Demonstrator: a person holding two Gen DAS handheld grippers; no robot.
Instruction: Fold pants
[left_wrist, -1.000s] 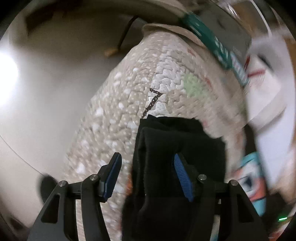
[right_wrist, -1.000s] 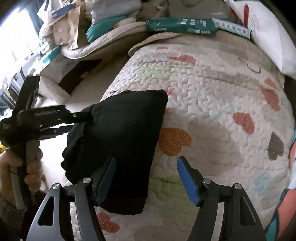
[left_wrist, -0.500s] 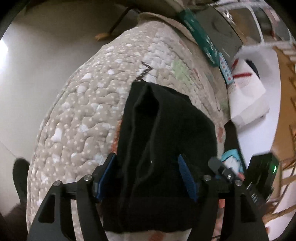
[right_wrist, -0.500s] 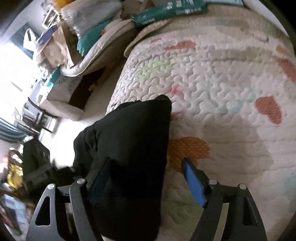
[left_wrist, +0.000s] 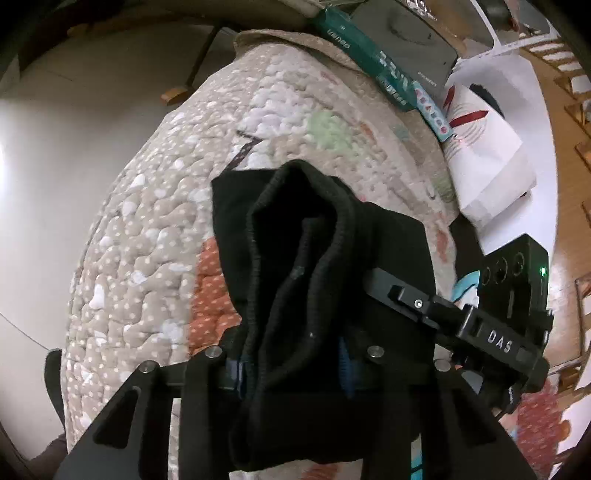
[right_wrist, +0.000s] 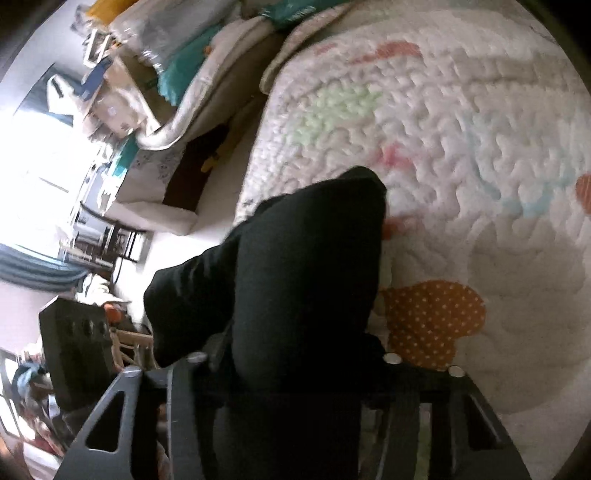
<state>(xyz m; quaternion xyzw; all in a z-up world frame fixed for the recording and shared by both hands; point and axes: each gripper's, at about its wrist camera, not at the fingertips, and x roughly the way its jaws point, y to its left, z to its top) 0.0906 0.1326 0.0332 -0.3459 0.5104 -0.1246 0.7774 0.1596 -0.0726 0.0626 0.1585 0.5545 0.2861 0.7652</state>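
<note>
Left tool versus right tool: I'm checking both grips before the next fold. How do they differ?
The left tool pinches the bunched, ribbed edges of the pants; the right tool sits on a smooth folded side. The left tool's blue pads partly show; the right tool's are hidden by cloth. Both appear shut on the pants above the quilt.
</note>
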